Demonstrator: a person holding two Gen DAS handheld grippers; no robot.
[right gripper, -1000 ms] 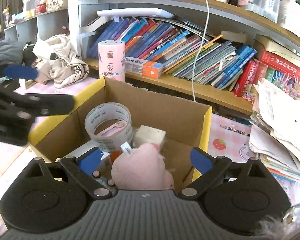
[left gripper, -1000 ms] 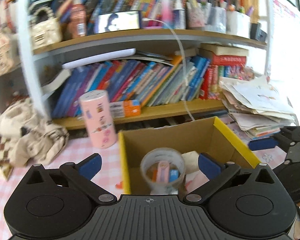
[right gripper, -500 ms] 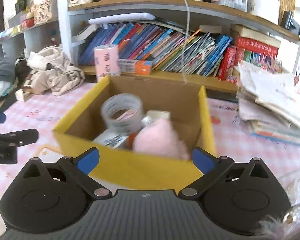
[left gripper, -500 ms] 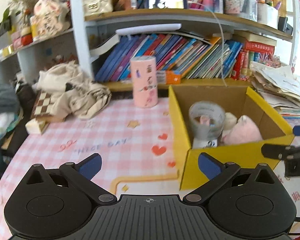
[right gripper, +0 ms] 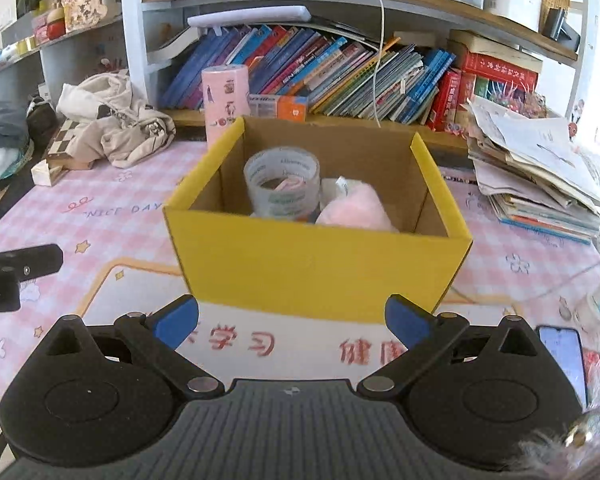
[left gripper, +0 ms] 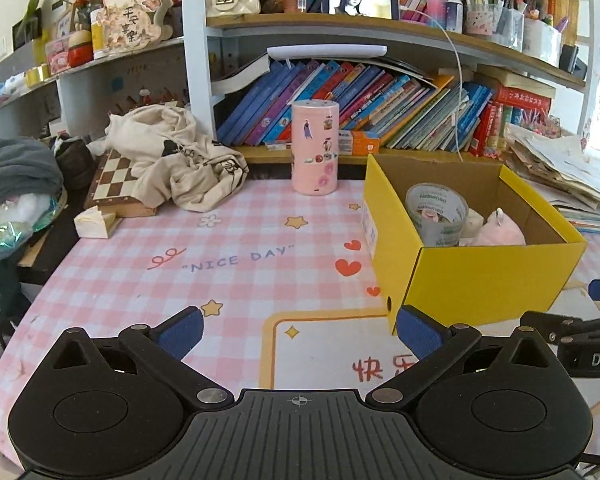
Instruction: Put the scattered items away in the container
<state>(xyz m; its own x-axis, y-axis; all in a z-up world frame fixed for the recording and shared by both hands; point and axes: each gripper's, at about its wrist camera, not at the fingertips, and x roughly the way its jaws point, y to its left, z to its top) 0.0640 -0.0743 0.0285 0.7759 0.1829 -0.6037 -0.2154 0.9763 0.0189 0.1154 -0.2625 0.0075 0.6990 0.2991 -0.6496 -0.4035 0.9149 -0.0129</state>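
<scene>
Yellow cardboard box (right gripper: 316,264) near the counter's front edge holds a stiff tape roll (right gripper: 282,186) and soft pink plush (right gripper: 354,208); both grippers' jaws released, empty.

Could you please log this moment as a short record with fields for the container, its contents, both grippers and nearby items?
container: yellow cardboard box, open top, on the pink checked tablecloth
contents: clear tape roll, upright; pink plush toy beside it; a pale block behind, partly hidden
left gripper: open, empty, short of the box
right gripper: open, empty, facing the box's front wall
nearby: pink cylinder standing left of the box; phone at the right gripper's side
</scene>
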